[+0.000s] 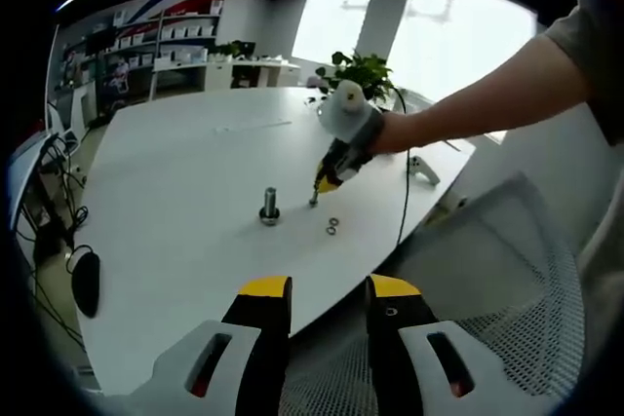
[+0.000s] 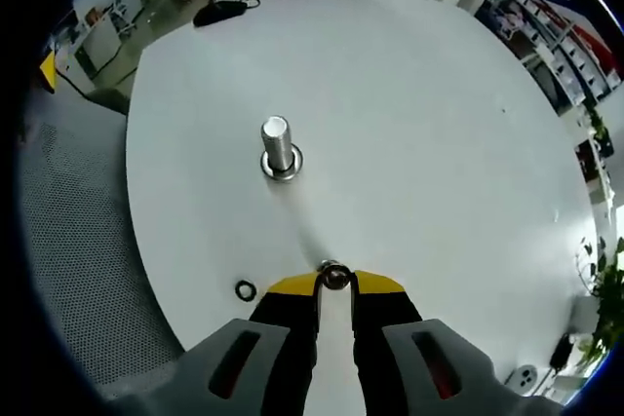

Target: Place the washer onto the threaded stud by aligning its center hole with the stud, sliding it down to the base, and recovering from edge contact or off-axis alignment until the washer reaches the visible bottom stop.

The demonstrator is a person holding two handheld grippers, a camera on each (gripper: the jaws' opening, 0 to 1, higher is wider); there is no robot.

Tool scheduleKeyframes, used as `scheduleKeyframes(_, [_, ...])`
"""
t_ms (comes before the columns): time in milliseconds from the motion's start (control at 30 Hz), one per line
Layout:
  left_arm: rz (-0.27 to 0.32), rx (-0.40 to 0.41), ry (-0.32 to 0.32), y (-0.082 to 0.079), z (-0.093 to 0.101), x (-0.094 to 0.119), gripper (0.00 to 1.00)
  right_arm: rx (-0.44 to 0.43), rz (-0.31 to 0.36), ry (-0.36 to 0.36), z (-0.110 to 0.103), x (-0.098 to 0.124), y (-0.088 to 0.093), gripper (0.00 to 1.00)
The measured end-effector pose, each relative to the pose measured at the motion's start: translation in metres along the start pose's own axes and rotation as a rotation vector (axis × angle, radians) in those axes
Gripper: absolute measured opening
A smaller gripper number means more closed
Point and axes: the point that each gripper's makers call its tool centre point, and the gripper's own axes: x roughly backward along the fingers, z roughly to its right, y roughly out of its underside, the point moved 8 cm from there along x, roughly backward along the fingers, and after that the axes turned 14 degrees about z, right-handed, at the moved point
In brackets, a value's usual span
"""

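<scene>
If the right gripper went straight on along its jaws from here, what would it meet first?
Probably the threaded stud. The right gripper, shut on a washer, points roughly toward it across bare white table. The stud sits slightly off that line, so depth and aim are uncertain.

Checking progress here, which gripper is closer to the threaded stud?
Right. The right gripper holds a washer just beside the threaded stud; the left gripper hangs back off the table edge.

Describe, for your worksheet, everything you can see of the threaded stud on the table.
The threaded stud is a short metal cylinder, silvery and shiny, standing upright on the white table. Its top is flat and bright. A wider ring-like base surrounds its foot, resting on the tabletop. Nothing grips it; the right gripper, shut on a washer, sits apart from it. Threads are too small to make out.
</scene>
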Motion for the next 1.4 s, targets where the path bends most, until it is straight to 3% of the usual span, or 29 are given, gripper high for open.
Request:
scheduleKeyframes(533, [0.002,0.002,-0.02,0.0,-0.001,0.001,0.28,0.045,-0.074,-0.021,-0.004,-0.023,0.015,0.14])
scheduleKeyframes(1400, [-0.004,0.001,-0.027,0.0,-0.002,0.0,0.28,-0.056,-0.059,0.005,-0.012,-0.005,0.03,0.18])
